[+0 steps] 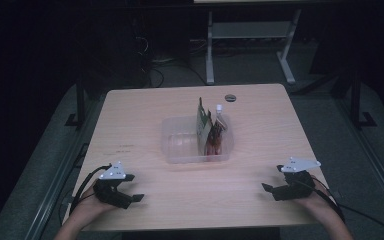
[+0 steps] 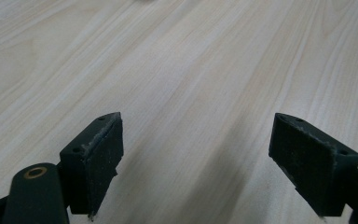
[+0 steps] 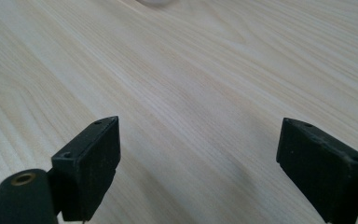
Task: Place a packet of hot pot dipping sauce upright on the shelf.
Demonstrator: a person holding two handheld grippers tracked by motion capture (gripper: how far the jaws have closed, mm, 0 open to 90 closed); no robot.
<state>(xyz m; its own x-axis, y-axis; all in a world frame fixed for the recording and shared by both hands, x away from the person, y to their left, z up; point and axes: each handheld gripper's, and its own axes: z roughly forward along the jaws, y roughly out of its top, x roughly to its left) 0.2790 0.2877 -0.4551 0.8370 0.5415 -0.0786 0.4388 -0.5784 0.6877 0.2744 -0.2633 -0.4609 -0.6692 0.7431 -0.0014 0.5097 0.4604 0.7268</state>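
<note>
A clear plastic bin (image 1: 180,145) stands in the middle of the light wooden table (image 1: 145,107). In its right half stand a green-and-white packet (image 1: 202,125), a brownish packet (image 1: 214,140) and a small white-capped bottle (image 1: 219,109). My left gripper (image 1: 136,191) rests low at the table's front left, held by a hand, jaws wide apart over bare wood. My right gripper (image 1: 266,186) sits at the front right, also wide open with nothing between its jaws. In the left gripper view the left gripper (image 2: 196,154) frames only wood grain. In the right gripper view the right gripper (image 3: 198,161) does the same.
A small dark round object (image 1: 230,97) lies near the table's far edge. Beyond the table stands a white table frame (image 1: 250,45) on grey floor, with cables to the left. A pale rounded edge (image 3: 154,2) shows at the top of the right gripper view.
</note>
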